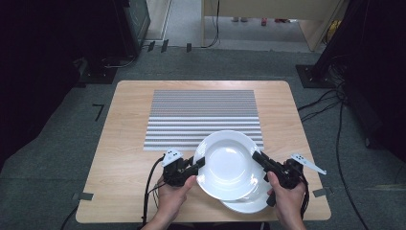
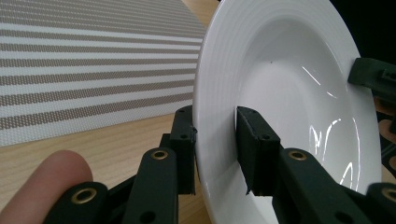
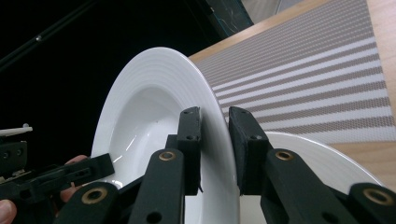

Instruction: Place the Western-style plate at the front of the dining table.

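Fingers of left gripper [image 1: 198, 164] and right gripper [image 1: 258, 158] clamping upper plate [image 1: 225, 163], empty

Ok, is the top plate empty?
Empty: the top plate shows a bare white bowl, held at its rim by the left gripper and right gripper.

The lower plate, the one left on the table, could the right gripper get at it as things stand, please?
Probably not yet. The right gripper is shut on the rim of the upper plate, as is the left gripper, and that plate covers most of the lower plate. It would have to set its load down first.
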`<move>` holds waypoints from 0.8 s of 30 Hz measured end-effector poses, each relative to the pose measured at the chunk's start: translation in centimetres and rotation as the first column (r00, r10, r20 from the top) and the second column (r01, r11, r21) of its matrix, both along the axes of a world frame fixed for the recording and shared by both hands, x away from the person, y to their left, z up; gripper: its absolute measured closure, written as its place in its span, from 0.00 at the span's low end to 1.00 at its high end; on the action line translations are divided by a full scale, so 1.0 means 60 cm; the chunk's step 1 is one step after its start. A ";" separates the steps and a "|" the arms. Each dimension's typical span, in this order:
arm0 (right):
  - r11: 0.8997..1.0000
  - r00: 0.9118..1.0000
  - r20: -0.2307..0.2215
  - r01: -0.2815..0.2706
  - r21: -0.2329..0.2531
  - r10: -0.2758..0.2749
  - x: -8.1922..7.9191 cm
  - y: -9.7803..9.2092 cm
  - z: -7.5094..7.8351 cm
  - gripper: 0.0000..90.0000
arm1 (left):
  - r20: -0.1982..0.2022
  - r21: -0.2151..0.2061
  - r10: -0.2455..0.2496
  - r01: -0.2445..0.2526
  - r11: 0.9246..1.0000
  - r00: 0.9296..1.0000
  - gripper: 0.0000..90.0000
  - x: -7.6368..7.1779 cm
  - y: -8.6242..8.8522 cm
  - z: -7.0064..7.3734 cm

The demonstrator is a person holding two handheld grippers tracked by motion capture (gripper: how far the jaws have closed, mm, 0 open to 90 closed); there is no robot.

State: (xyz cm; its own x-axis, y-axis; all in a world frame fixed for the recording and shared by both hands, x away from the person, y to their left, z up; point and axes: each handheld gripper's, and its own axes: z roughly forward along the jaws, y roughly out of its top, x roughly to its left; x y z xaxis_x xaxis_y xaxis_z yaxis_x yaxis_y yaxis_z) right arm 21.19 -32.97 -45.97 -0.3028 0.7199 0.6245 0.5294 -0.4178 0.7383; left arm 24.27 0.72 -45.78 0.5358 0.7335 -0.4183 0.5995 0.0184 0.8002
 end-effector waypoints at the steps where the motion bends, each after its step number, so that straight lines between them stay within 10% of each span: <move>1: 1.000 1.000 0.000 0.000 0.000 0.000 0.000 0.000 0.000 0.85 | 0.000 0.000 0.000 0.000 1.000 1.000 0.78 0.000 0.000 0.000; 24: 0.999 0.997 0.060 -0.044 -0.024 0.045 0.091 0.062 0.049 0.86 | -0.008 -0.012 0.084 -0.084 0.996 0.996 0.77 0.074 0.054 0.042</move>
